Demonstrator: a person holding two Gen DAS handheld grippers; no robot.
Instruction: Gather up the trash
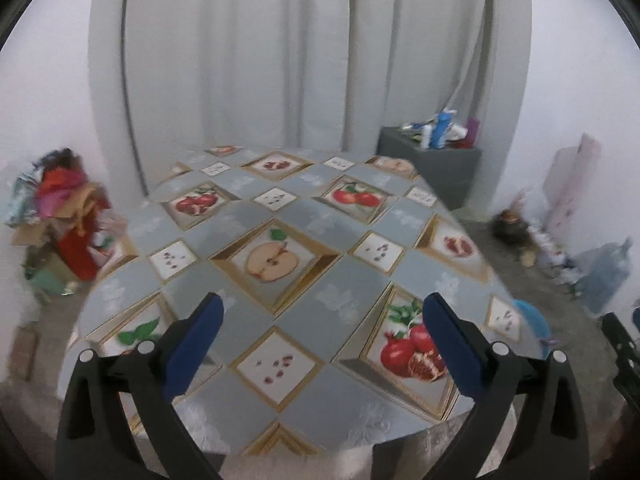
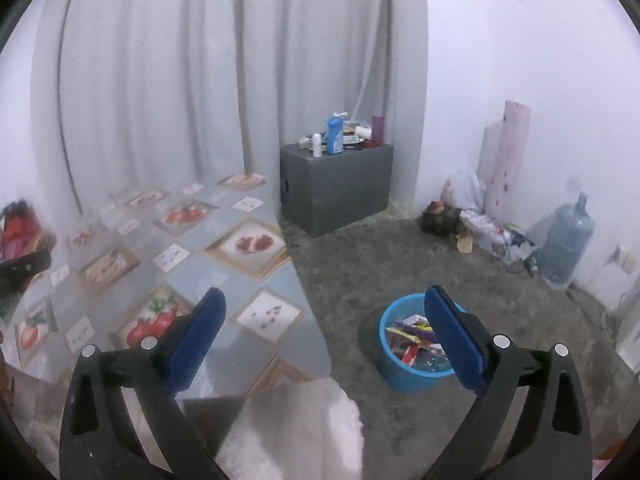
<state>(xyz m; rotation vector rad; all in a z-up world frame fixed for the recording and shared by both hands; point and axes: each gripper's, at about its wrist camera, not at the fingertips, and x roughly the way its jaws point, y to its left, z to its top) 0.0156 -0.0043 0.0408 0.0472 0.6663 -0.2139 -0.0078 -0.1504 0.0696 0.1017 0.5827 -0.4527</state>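
From the left wrist view, the left tool [image 1: 322, 312] is seen with its blue pads spread wide and nothing between them, held over the near edge of the surface [image 1: 344, 280], which is covered by a cloth printed with apples and pomegranates. No trash is seen lying on that cloth. Just beyond the right edge of the surface, a slice of the blue basket [image 1: 530, 320] is glimpsed on the floor, to the right of the tool's right finger and apart from it. A heap of coloured clutter [image 1: 64, 208] is piled on the floor off the left edge of the surface, and a grey box [image 1: 436, 168] topped with bottles stands past the surface's far right corner, against a pale curtain [image 1: 280, 60]. From the right wrist view, the right tool [image 2: 325, 312] is likewise shown spread wide and empty, held above the floor beside the right edge of the surface [image 2: 200, 248]. The blue basket [image 2: 394, 376] stands on the concrete floor to the right of the surface, partly hidden behind the tool's right finger, and is filled with the trash [image 2: 408, 340], a mass of crumpled coloured wrappers. Farther right of the basket, a large water bottle [image 2: 566, 240] is set by the wall.
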